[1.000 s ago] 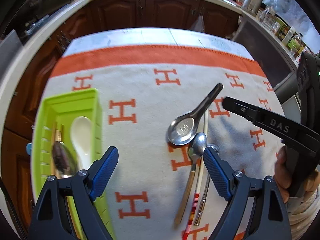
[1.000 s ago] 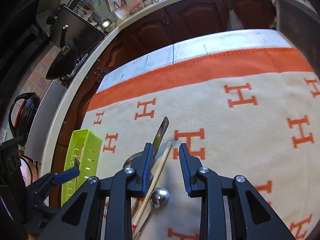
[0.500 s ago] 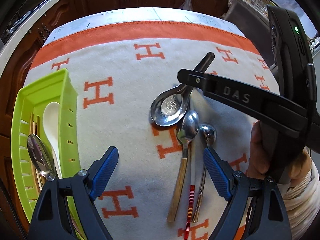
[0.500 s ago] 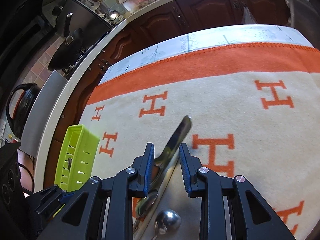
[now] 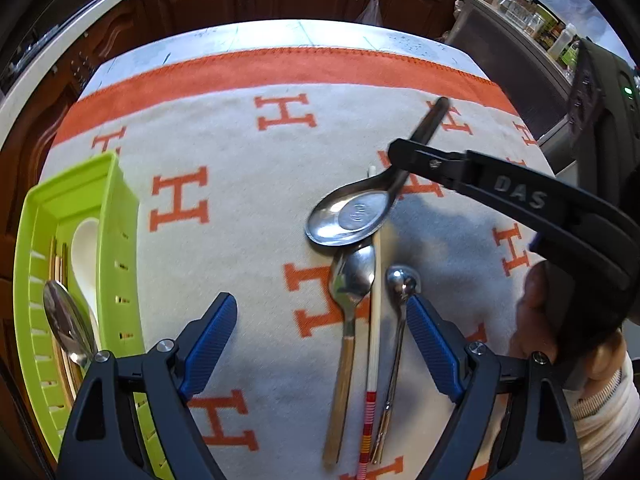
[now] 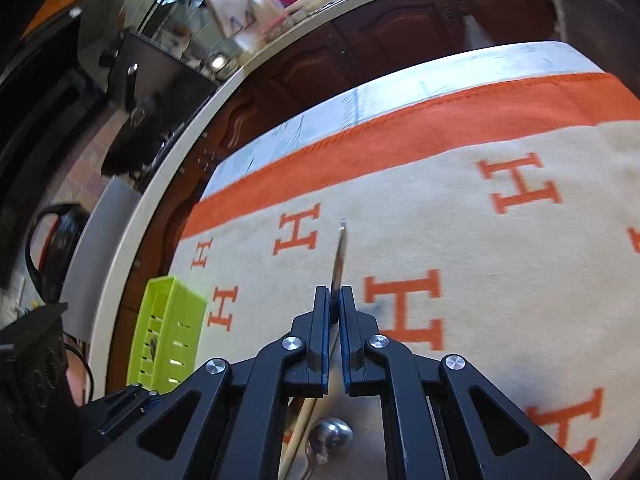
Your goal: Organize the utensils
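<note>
Right gripper has just been closing and its jaws are now pinched onto the handle of the soup spoon; in the right wrist view the handle runs straight up out of the near-shut gap, thin edge on, with the tip sticking out past the fingertips. From the left wrist view the right gripper's black finger crosses that handle about midway, the bowl lying toward the near side and the handle end pointing away toward the orange border. Spoon bowl rests on the blanket, overlapping the top of a chopstick. Left gripper is wide open, nothing between the blue pads, hanging over the remaining pile: a wood-handled spoon, the chopstick just beside it, then a small ladle-type spoon close by the right-side pad. All three lie roughly parallel, inside the gap between the jaws but not touched. Green tray sits at the left edge of the blanket, already holding a white spoon, a metal spoon and some chopsticks.
</note>
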`<state>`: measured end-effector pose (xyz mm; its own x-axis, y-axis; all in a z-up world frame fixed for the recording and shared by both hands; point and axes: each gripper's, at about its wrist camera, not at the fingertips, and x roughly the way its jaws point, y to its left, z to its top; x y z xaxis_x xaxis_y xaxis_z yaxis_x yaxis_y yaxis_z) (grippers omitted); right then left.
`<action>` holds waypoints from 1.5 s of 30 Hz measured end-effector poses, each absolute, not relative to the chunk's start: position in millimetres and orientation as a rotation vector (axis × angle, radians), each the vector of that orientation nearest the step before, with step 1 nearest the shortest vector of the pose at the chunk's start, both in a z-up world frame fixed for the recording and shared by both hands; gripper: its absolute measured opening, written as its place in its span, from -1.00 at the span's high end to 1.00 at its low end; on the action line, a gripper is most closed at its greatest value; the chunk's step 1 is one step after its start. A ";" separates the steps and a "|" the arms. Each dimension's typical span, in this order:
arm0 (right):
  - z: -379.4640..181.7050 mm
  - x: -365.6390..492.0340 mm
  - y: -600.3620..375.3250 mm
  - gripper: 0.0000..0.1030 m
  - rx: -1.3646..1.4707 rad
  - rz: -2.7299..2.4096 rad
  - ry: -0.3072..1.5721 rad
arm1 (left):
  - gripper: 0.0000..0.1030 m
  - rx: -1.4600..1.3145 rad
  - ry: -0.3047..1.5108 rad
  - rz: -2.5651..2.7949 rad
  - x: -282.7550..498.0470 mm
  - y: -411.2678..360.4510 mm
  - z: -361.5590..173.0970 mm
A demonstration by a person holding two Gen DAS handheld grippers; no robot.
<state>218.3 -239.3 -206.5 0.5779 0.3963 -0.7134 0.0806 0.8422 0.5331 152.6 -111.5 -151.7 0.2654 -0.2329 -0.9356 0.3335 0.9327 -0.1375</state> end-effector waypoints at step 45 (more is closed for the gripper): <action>-159.4 145.3 -298.7 0.91 0.664 0.157 0.832 | 0.99 -0.134 1.230 -0.392 144.9 -60.4 -124.9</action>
